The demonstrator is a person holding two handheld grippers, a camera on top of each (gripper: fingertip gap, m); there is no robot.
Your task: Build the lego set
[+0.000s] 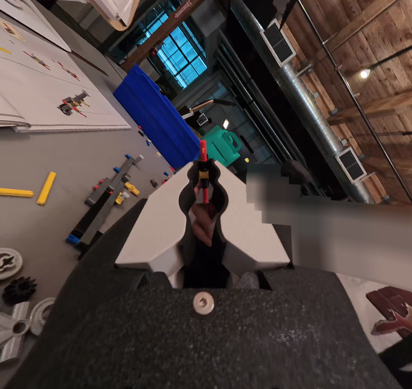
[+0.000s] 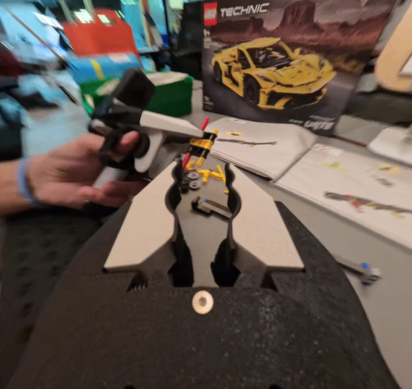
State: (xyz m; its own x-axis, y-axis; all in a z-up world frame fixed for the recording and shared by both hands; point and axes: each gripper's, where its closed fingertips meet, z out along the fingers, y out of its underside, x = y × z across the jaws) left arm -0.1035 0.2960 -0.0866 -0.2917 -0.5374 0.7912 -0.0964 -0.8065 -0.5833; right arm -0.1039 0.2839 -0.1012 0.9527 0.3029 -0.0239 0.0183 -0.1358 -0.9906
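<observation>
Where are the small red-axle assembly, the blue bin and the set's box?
small red-axle assembly point(image 2: 201, 143): right wrist view, on its yellow middle piece, held in the left gripper point(image 2: 203, 135).
blue bin point(image 1: 153, 119): left wrist view, on its ribbed side wall.
set's box point(image 2: 289, 50): right wrist view, on its printed front face.

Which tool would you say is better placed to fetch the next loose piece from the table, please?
Probably the right tool: it is open and empty, aimed at loose yellow pieces on the table. The left tool is shut on the small red-axle assembly.
</observation>
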